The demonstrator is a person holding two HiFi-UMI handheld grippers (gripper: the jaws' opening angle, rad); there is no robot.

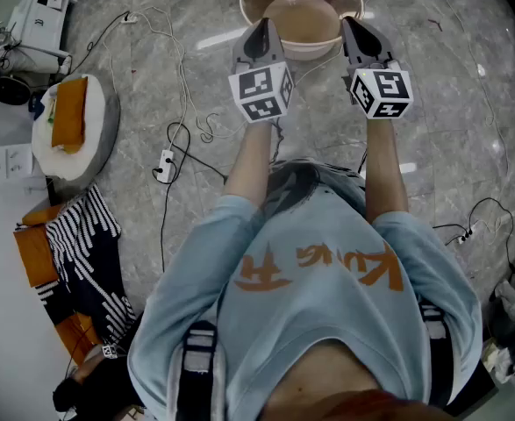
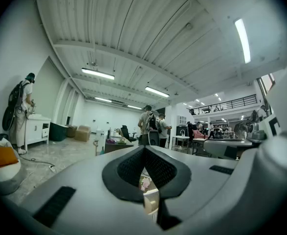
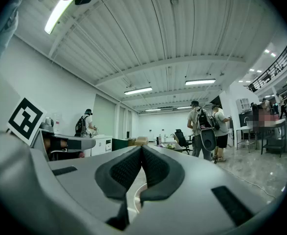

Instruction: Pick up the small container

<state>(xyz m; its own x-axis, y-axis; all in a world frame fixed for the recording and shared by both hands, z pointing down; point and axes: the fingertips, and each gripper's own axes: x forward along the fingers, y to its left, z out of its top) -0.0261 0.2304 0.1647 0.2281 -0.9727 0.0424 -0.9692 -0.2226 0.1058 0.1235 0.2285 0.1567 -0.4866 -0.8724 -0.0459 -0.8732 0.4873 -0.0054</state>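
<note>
Head view: both tools are held out front, left tool [image 1: 260, 26] and right tool [image 1: 362, 26], with the small container [image 1: 303, 16], beige with a knobbed lid, sitting on the round worktop [image 1: 245, 0] between and just past their tips. Left gripper view: the pads [image 2: 133, 168] meet at the tips with nothing gripped. Right gripper view: that tool's jaws are pressed together too, and it's empty.
</note>
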